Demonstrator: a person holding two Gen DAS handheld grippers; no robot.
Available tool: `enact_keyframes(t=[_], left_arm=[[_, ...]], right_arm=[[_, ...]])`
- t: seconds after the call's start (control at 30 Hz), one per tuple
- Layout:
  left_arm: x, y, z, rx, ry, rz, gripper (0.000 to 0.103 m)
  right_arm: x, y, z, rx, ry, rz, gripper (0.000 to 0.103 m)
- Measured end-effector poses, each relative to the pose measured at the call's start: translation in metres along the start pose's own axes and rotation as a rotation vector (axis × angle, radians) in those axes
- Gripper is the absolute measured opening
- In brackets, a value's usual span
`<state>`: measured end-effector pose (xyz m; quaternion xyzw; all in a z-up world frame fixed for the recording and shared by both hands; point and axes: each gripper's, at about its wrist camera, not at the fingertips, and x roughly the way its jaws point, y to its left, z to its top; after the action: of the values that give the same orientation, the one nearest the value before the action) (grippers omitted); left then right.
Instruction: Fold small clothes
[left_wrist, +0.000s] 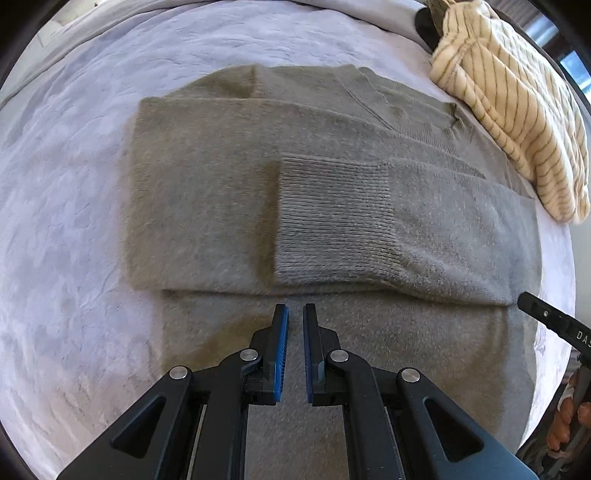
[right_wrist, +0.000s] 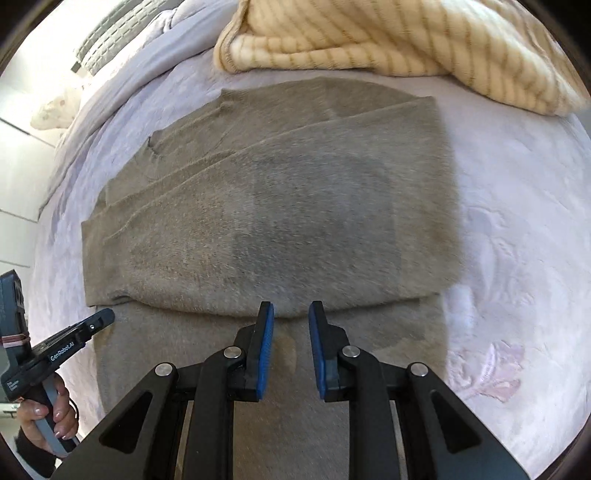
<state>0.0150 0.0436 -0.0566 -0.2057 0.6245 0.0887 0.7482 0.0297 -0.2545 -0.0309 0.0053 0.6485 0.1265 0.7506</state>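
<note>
A fuzzy grey-taupe knit sweater lies flat on the pale lilac bedspread, partly folded: both sleeves are laid across the body, the upper one ending in a ribbed cuff near the middle (its nap looks soft). The unfolded lower part spreads toward the cameras. Beyond it lies a crumpled cream striped garment.

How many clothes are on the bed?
2. A fuzzy grey knitted sweater lies folded flat in the middle; a cream striped padded garment sits bunched behind it. More may hide beyond view.
</note>
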Motion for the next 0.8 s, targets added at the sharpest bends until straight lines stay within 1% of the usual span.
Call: enact_keyframes(t=[0.27,0.4,0.53,0.67,0.7,0.73,0.77,0.8], left_arm=[[-0.011,-0.007,-0.007,0.015,0.009,0.007,0.008],[-0.017,-0.012,-0.012,0.015,0.018,0.006,0.008],[-0.019,-0.020,-0.016,0.018,0.021,0.023,0.008],[-0.020,-0.024,-0.026,0.026,0.056,0.036,0.008],[-0.021,-0.024,-0.028,0.028,0.057,0.038,0.008],[-0.023,-0.024,-0.030,0.028,0.059,0.042,0.008],[-0.024,-0.025,-0.032,0.026,0.063,0.043,0.008],[-0.024,-0.025,-0.034,0.022,0.070,0.042,0.008]], right_arm=[[-0.012,-0.004,-0.011,0.039,0.005,0.002,0.022],[-0.018,-0.005,-0.014,0.047,0.003,0.002,0.022],[-0.022,-0.003,-0.017,0.039,0.014,0.002,0.022],[-0.027,-0.003,-0.024,0.044,0.027,0.013,0.023],[-0.027,-0.003,-0.025,0.046,0.029,0.015,0.024],[-0.029,-0.003,-0.027,0.048,0.028,0.017,0.031],[-0.031,-0.003,-0.028,0.049,0.027,0.016,0.042],[-0.032,-0.003,-0.029,0.048,0.024,0.014,0.047]])
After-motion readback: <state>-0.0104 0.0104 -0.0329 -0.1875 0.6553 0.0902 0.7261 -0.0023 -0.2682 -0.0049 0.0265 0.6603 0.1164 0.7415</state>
